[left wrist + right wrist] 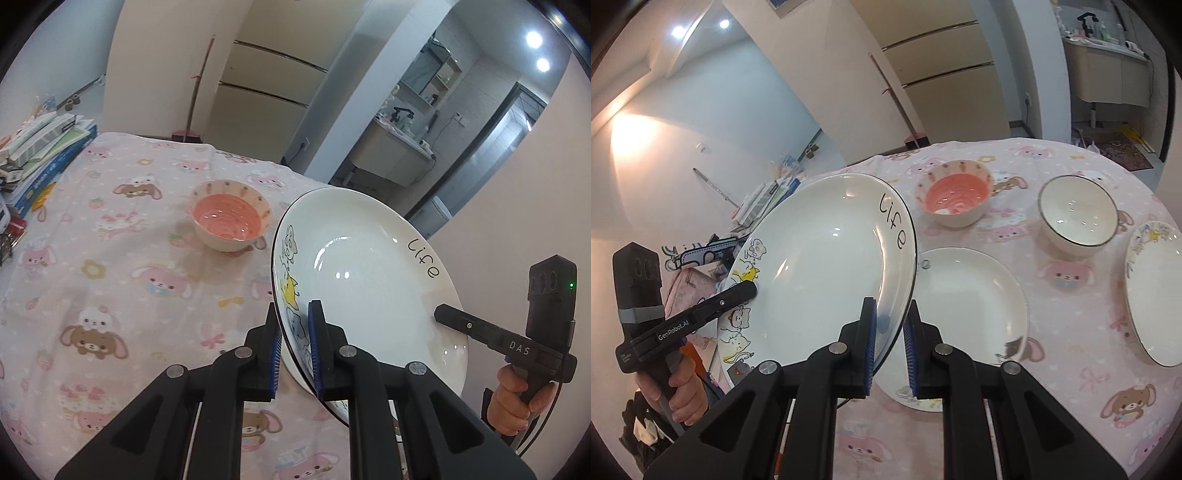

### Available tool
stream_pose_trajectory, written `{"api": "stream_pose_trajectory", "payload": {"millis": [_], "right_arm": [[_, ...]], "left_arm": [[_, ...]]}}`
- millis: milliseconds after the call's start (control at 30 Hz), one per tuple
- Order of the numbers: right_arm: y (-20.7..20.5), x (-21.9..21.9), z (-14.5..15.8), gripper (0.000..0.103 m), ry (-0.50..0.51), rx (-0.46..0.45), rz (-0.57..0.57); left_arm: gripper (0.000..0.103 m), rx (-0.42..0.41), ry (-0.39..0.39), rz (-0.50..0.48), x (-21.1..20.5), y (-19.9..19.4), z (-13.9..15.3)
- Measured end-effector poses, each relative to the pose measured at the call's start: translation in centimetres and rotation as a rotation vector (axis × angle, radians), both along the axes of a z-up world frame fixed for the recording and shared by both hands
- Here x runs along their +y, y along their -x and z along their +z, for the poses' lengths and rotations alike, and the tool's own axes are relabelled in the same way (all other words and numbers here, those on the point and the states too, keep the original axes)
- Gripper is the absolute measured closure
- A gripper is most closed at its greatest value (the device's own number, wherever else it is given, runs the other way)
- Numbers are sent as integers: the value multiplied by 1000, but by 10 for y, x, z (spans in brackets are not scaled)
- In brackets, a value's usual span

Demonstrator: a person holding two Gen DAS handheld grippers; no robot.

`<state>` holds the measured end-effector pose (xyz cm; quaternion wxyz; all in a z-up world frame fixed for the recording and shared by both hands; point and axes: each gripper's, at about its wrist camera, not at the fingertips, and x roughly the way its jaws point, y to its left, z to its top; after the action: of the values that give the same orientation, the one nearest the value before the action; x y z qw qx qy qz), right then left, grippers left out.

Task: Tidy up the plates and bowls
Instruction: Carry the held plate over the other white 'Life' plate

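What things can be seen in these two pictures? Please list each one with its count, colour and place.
"Life" plate: 1, white with cartoon cats, lifted and tilted above the table, held at both rims.
Flat plates: 2, white; one lies beside the held plate, one at the right edge.
Pink bowl: 1, pink inside, carrot rim, far side of the table.
White bowl: 1, dark rim, right of the pink bowl.
Tablecloth: 1, pink with rabbits, covers the table.
Books: a stack, mixed colours, far left edge of the table.
Broom: 1, red handle, against the wall.
Left gripper: black, blue pads, shut on the plate's rim.
Right gripper: black, blue pads, astride the opposite rim.
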<state>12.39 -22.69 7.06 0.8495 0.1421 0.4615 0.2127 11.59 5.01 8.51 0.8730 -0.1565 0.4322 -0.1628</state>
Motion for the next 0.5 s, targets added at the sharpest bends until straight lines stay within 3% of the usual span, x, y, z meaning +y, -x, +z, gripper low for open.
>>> {"api": "stream_pose_trajectory", "payload": {"millis": [500], "right_arm": [[-10, -46, -55, 86, 20, 82, -61]], "left_arm": [[88, 98, -43, -43, -46, -24, -60]]}}
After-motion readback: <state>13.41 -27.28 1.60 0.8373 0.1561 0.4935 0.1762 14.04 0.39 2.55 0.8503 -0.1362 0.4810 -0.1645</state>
